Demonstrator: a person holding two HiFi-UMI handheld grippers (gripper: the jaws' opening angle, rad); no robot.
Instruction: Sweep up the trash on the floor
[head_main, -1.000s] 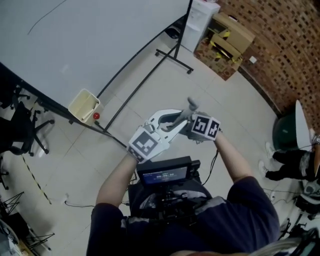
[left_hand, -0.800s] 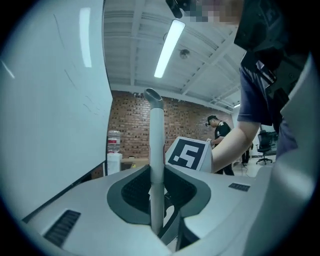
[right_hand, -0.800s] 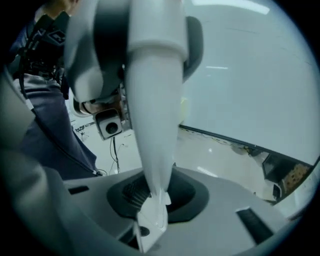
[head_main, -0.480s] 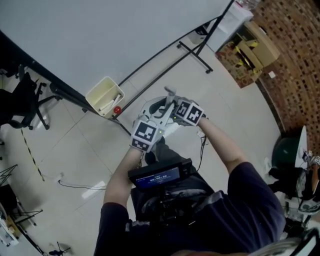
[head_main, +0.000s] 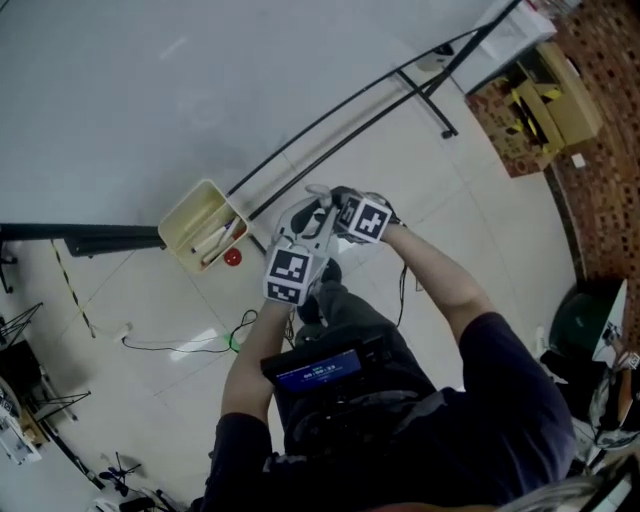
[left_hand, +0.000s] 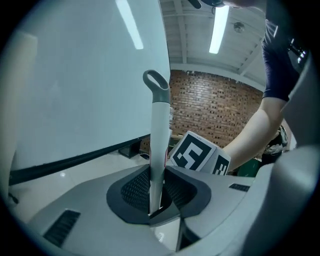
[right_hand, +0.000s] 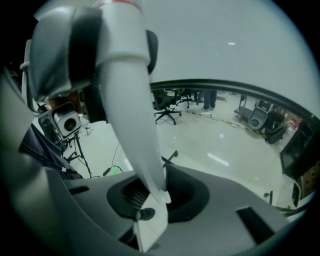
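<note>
- A big white panel (head_main: 180, 90) on a black frame stands ahead of both my grippers.
- A cream bin (head_main: 186, 210) sits on the floor to the left of my left gripper (left_hand: 159, 202), at the panel's foot.
- The white broom handle (left_hand: 159, 135) stands upright in my left gripper. The jaws are clamped on it, and its grey loop is high above them.
- My right gripper (right_hand: 150, 200) is closed on a white shaft (right_hand: 132, 130) that leans up and left from its jaws.
- A small red ball (head_main: 232, 257) lies just beside the bin, on the side nearer my left gripper.
</note>
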